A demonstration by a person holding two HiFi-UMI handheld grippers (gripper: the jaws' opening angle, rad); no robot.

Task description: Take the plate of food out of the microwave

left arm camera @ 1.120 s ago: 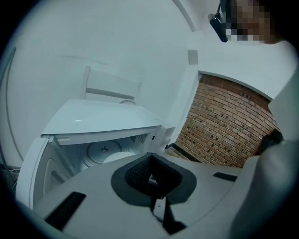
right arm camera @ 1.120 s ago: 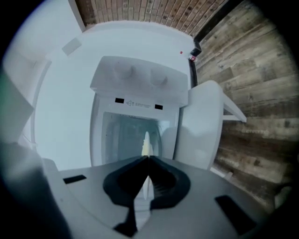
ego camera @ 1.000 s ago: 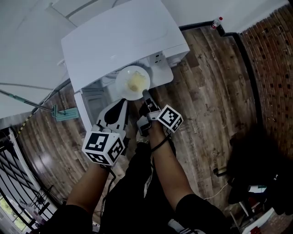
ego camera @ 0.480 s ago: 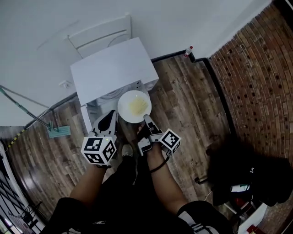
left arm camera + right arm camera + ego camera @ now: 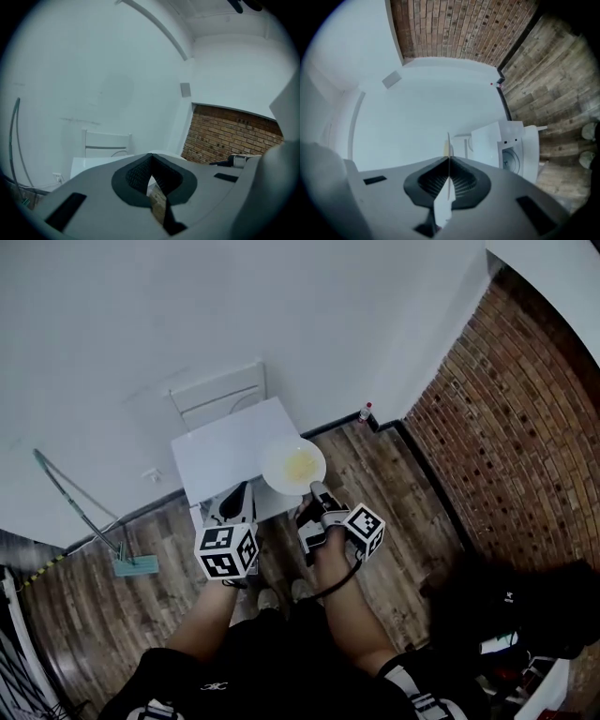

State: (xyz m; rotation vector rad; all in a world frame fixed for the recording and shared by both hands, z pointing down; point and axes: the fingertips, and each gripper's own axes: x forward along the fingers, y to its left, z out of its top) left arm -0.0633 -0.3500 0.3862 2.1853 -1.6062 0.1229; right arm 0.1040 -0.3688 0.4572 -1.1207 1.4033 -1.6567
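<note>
Plate (image 5: 293,466) rim pinched in right gripper (image 5: 316,489) fingers above white appliance (image 5: 220,454); left gripper (image 5: 241,493) fingers clenched empty.

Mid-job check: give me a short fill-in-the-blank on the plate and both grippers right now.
The right gripper is shut on the plate, which carries ____ food. The left gripper is shut and holds ____. The wall on the person's right is made of ____.
Missing words: yellow; nothing; brick.

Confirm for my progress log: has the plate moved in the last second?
Yes. In the head view the plate, in the right gripper, went from the white appliance's front middle to over its top's right corner.
</note>
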